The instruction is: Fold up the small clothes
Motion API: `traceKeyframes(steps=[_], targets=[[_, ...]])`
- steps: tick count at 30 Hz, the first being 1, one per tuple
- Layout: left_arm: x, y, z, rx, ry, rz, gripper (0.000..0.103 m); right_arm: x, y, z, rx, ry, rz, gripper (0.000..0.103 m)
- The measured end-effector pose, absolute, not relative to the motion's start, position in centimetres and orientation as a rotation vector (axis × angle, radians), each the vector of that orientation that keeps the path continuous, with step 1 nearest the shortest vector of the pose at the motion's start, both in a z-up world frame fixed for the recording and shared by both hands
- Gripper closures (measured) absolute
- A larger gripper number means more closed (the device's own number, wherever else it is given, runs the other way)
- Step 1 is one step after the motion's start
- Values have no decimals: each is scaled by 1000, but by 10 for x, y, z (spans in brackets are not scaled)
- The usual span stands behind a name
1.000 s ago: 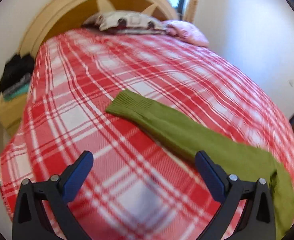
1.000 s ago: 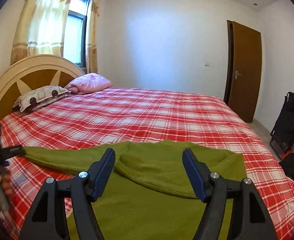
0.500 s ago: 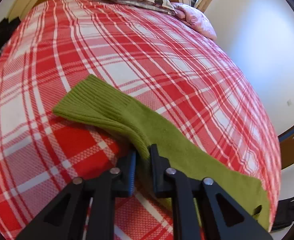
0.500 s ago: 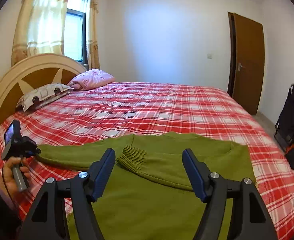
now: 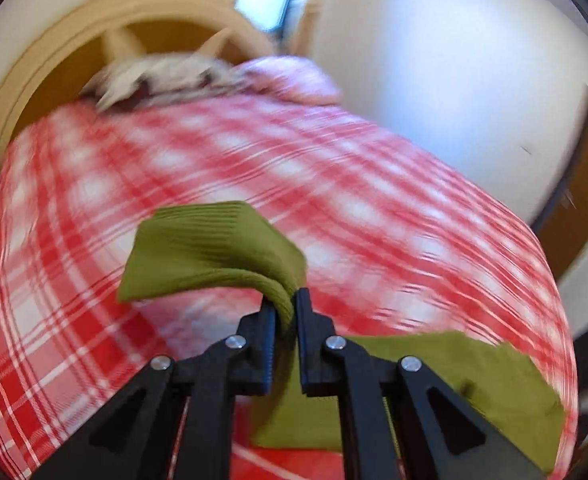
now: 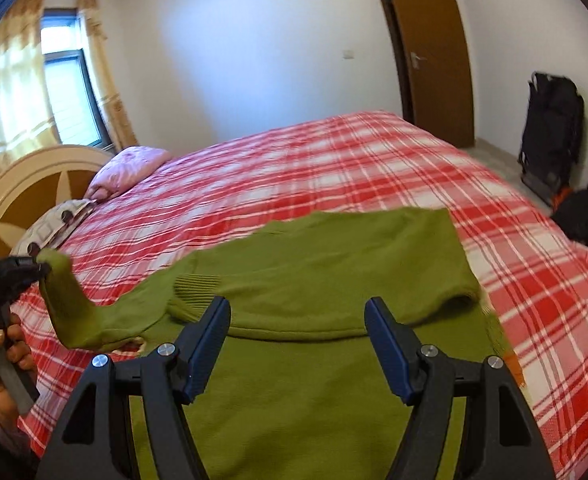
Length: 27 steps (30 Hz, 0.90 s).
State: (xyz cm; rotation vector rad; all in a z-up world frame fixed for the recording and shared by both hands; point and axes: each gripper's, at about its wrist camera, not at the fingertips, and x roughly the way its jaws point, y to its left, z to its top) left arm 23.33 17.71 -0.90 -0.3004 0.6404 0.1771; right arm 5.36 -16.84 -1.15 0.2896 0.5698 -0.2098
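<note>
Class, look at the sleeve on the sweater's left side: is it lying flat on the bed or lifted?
Lifted. The left gripper is shut on the sleeve, which arches off the bedspread; its cuff hangs free.

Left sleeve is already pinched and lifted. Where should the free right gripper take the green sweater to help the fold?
Probably the folded right edge of the green sweater, approached from above by the open right gripper: it forms a raised, rounded lip, while the body lies flat on the bed.
</note>
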Motion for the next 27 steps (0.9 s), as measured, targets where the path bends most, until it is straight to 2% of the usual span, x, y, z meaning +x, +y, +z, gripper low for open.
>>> traceKeyframes(steps=[4,8,13,16,18,19,20,22,25,27], targets=[[220,87,12,-177,588,12,94,49,-187,-17,323,581,-236,33],[212,4,4,-71,580,-108,94,43,-204,-26,350,602,-250,33],[215,-65,-47,18,688,-180,94,36,-222,-35,370,622,-270,33],[218,-76,-75,28,806,-206,84,34,-233,-37,401,617,-263,33],[216,-75,-85,27,893,-239,66,37,-238,-36,432,609,-241,33],[212,-66,-85,26,918,-255,48,40,-239,-35,440,604,-224,33],[203,-61,-82,25,898,-255,35,43,-239,-32,450,598,-199,33],[180,-43,-72,24,817,-221,25,54,-239,-26,483,589,-143,33],[155,-3,-60,11,742,-169,2,75,-232,-21,504,594,-73,33],[152,16,-62,2,715,-107,0,104,-221,-27,519,641,-1,33]])
